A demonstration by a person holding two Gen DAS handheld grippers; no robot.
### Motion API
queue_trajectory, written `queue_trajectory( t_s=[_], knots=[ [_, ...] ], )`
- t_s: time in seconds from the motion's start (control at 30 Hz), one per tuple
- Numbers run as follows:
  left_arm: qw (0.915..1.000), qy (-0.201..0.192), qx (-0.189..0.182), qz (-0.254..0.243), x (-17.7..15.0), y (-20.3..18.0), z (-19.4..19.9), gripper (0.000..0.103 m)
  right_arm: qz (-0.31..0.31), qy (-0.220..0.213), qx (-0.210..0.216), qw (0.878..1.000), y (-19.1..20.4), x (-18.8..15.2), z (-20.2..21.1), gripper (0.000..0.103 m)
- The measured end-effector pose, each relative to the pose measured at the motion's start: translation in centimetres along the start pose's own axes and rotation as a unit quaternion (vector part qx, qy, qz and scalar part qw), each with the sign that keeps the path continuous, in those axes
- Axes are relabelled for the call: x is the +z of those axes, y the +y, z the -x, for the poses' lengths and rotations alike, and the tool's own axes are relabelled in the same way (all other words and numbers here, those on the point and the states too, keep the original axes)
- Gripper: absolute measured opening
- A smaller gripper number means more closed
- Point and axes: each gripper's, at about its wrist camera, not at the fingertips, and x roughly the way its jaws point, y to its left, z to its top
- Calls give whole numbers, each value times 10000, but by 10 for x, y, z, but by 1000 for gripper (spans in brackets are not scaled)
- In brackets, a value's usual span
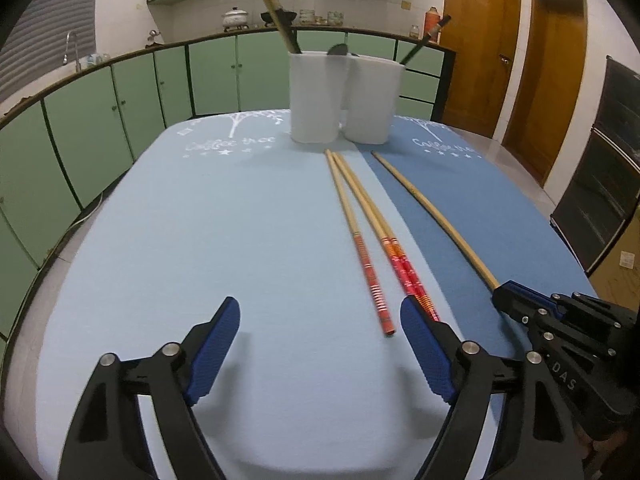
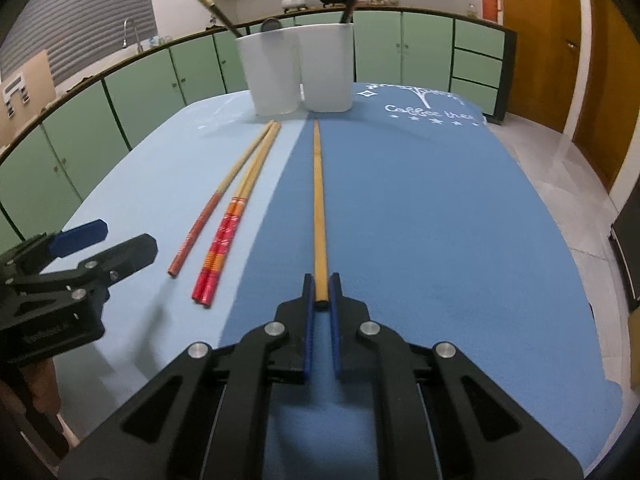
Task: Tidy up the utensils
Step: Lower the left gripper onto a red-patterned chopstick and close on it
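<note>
A plain bamboo chopstick [image 2: 319,200] lies on the dark blue mat [image 2: 440,220], and my right gripper [image 2: 321,284] is shut on its near end. That chopstick [image 1: 432,216] and the right gripper [image 1: 505,294] also show in the left wrist view. Three red-ended chopsticks lie to its left: a single one [image 2: 204,224] [image 1: 356,232] and a touching pair [image 2: 228,236] [image 1: 380,224]. My left gripper [image 1: 320,312] [image 2: 127,236] is open just above the light blue mat [image 1: 200,240], and its right finger [image 1: 424,344] covers the pair's red end. Two white cups [image 1: 314,96] [image 1: 374,100] stand at the far end with dark utensils in them.
The table's far edge runs just behind the cups [image 2: 272,76] [image 2: 326,68]. Green cabinets [image 1: 120,120] and a counter curve around the back and left. Wooden doors [image 1: 480,60] and a black appliance [image 1: 608,160] stand to the right.
</note>
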Motion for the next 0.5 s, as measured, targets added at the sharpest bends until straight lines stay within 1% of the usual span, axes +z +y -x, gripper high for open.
queue_trajectory(
  t_s=[0.07, 0.17, 0.33, 0.5],
  knots=[
    [10000, 46, 10, 5, 0, -4, -5, 73, -8, -13, 11, 10000, -2, 1, 1, 6],
    [9999, 153, -5, 61, -1, -8, -12, 67, -10, -42, 37, 10000, -4, 2, 2, 6],
    [9997, 140, 153, 137, -3, -10, -16, 61, -67, -115, 56, 9999, -6, 6, 5, 6],
    [9990, 79, 251, 350, -1, -11, -17, 57, -143, -204, 90, 9996, -8, 11, 8, 6]
  ],
)
